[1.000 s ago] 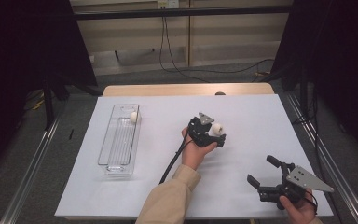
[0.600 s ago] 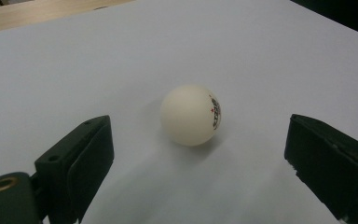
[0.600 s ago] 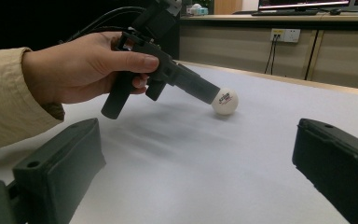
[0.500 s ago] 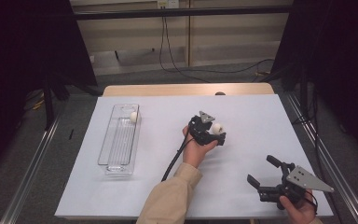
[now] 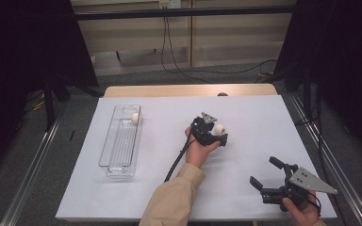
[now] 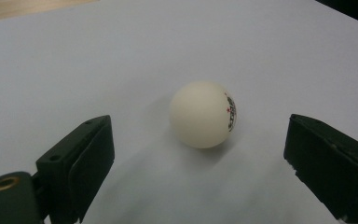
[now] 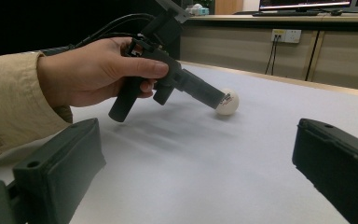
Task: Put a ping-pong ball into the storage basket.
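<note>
One white ball, frame centre, lay untouched between the wide-open left gripper; approach step in hand, closing the jaws due next.

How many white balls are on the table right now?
2. One ball sits at the far end of the clear tray. The other ball lies on the white table between the open left tongs, untouched.

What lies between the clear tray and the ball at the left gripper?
Only bare white table between the clear tray and the ball, in the high view.
</note>
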Motion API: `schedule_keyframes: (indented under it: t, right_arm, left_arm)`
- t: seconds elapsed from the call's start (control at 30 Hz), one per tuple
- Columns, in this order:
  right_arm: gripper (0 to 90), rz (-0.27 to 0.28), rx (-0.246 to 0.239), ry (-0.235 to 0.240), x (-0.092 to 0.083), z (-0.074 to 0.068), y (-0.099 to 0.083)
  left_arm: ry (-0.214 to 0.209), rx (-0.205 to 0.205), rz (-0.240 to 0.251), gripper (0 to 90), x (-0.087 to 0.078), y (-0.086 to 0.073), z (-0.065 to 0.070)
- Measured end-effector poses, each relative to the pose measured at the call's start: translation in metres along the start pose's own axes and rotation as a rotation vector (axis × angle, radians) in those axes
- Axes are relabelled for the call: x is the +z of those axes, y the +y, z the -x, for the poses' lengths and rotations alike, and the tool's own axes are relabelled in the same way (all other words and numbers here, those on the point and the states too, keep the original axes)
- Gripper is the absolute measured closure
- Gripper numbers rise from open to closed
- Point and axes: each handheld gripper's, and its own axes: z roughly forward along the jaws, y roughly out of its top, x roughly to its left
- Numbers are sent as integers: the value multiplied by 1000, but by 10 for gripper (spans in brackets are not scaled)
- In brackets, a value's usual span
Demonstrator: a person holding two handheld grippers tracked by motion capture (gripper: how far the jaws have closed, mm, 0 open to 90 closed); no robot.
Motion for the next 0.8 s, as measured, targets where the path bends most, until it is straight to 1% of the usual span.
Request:
schedule_keyframes:
  t: [0.13,0.27,0.37,0.43,0.47,0.5,0.6,0.7,0.73,0.8]
  right_arm:
    - [10,0,0,0,0,0,0]
    - [10,0,-1,0,0,0,0]
    - [10,-1,-4,2,0,0,0]
    - [10,-1,-4,2,0,0,0]
    - [10,-1,-2,2,0,0,0]
    - [10,-1,-2,1,0,0,0]
    - [10,1,3,0,0,0,0]
    - [10,0,3,0,0,0,0]
    - [10,1,3,0,0,0,0]
    - [10,0,1,0,0,0,0]
  left_arm:
    - [-3,-10,5,106,2,0,0]
    - [3,3,5,122,3,0,-1]
    - [7,6,2,135,4,0,-3]
    - [7,0,0,139,5,0,-5]
    - [11,11,-6,145,5,-1,-6]
    - [12,3,-2,147,5,-1,-5]
    - [14,14,0,171,6,-1,-6]
    - [16,16,2,183,7,0,-5]
    - [18,22,-7,183,7,0,-4]
    - [13,25,-10,183,8,2,-4]
